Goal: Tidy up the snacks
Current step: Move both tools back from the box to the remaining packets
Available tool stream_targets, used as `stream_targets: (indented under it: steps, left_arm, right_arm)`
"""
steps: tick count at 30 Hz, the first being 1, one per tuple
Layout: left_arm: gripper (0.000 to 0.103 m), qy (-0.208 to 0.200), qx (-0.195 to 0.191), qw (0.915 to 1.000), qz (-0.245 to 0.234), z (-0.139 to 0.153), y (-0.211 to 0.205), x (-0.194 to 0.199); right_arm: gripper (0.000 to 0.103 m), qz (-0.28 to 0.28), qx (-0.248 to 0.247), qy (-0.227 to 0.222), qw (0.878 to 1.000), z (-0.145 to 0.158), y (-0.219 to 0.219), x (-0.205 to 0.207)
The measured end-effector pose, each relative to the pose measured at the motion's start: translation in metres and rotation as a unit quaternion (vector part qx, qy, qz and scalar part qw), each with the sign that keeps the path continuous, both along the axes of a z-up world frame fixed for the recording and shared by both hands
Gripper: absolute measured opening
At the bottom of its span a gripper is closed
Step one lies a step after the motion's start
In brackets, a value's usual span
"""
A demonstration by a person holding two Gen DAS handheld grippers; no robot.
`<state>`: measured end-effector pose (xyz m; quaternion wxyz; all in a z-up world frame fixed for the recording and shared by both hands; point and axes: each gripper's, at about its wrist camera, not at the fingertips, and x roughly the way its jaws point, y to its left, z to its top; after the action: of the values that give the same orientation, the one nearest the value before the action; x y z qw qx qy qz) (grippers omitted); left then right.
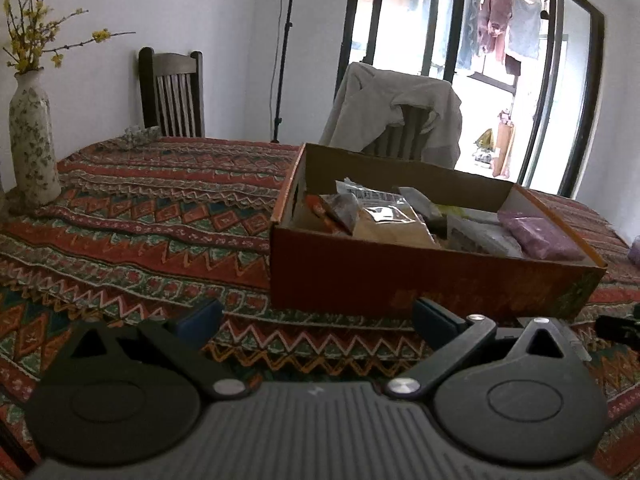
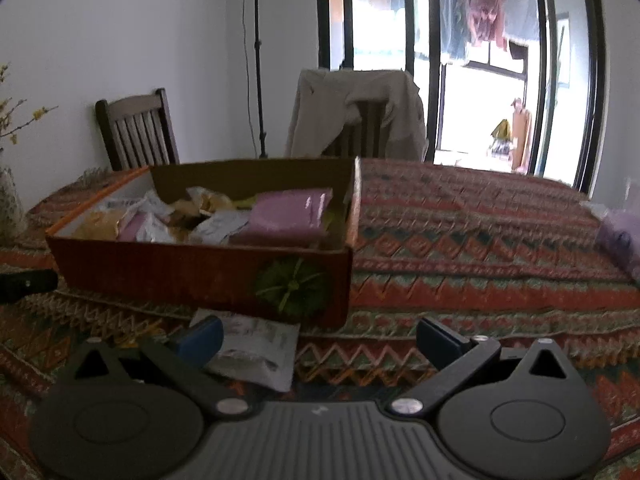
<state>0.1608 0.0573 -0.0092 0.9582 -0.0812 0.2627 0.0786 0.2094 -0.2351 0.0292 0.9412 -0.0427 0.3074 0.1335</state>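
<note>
Plainly, both the left gripper (image 1: 318, 316) and right gripper (image 2: 320, 334) gape wide and empty; the flat packet (image 2: 252, 344) beside the right gripper's left finger could slide away under a shallow pinch.

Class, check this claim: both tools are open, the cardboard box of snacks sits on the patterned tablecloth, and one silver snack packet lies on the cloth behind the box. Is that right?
Not quite. The silver snack packet lies in front of the cardboard box, between it and the right tool, as the right wrist view shows. Both tools, including the left tool, are open, and the box sits on the patterned tablecloth.
</note>
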Motion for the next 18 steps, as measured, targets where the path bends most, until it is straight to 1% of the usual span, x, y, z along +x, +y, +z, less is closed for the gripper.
stream_targets:
  steps: [2, 6, 9, 13, 15, 18]
  left_arm:
    - [0.103, -0.002, -0.005, 1.0000, 0.002, 0.000, 0.002, -0.001]
    - [0.103, 0.000, -0.019, 0.9998, 0.007, 0.000, 0.008, 0.002]
    - [0.103, 0.004, -0.027, 0.9996, 0.008, -0.001, 0.011, 0.003]
    - [0.103, 0.001, -0.031, 0.9995, 0.006, -0.001, 0.012, 0.001]
    - [0.103, 0.003, -0.029, 0.9995, 0.007, -0.001, 0.011, 0.002]
    - [0.103, 0.005, -0.032, 0.9995, 0.006, -0.002, 0.012, 0.003]
  right_arm:
    - [0.103, 0.005, 0.001, 0.010, 1.000, -0.002, 0.008, 0.004]
    - [0.103, 0.016, -0.002, 0.045, 0.999, -0.012, 0.030, 0.020]
    - [0.103, 0.015, -0.016, 0.060, 0.998, -0.020, 0.046, 0.031]
    - [0.103, 0.004, -0.022, 0.084, 0.996, -0.031, 0.055, 0.044]
    - [0.103, -0.003, -0.035, 0.075, 0.997, -0.035, 0.059, 0.045]
    - [0.103, -0.001, -0.034, 0.072, 0.997, -0.036, 0.059, 0.045]
